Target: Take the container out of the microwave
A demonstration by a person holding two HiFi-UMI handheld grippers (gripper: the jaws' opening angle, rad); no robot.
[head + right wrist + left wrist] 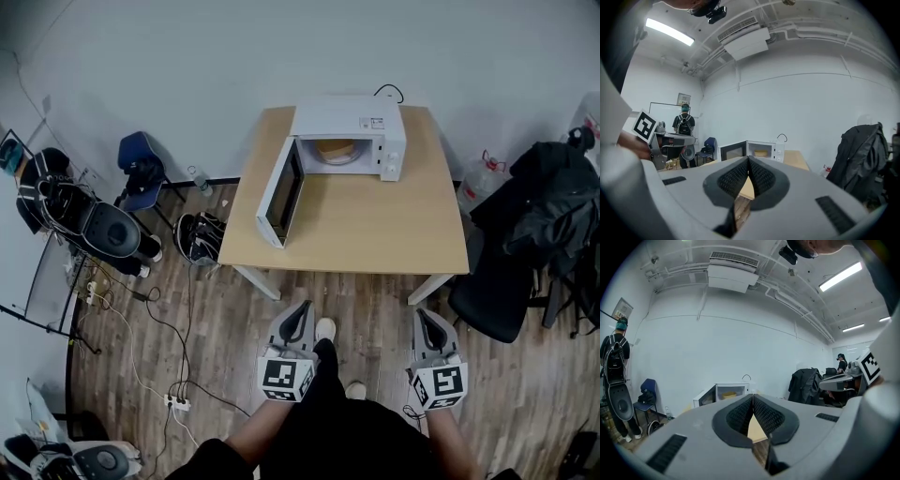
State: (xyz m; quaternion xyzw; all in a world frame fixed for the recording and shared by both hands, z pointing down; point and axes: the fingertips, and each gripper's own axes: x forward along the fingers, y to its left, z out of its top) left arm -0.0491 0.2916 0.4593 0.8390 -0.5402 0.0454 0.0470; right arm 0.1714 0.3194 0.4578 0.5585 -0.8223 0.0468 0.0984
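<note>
Seen from above, a person stands on a wooden floor at the near side of a pale wooden desk.

At the far left a blue chair stands by the wall, and cables trail across the floor.

The left hand-held gripper is held low in front of the person, short of the desk's near edge. Its jaws are pressed together with nothing between them.

On the far part of the desk sits a white microwave. Its door is already swung wide open to the left. Inside the lit cavity rests the container, a tan, bowl-like shape, untouched and well apart from both grippers.

The right hand-held gripper is also held low, near the desk's right corner. Its jaws are closed as well and hold nothing.

At the far right a dark coat is heaped over an office chair.

The task looks barely begun. The open door is the only part done. What is left, by my reading, is nearly everything: stepping up to the desk, opening a gripper's jaws, reaching into the cavity, closing on the container, and drawing it out onto the desk.
</note>
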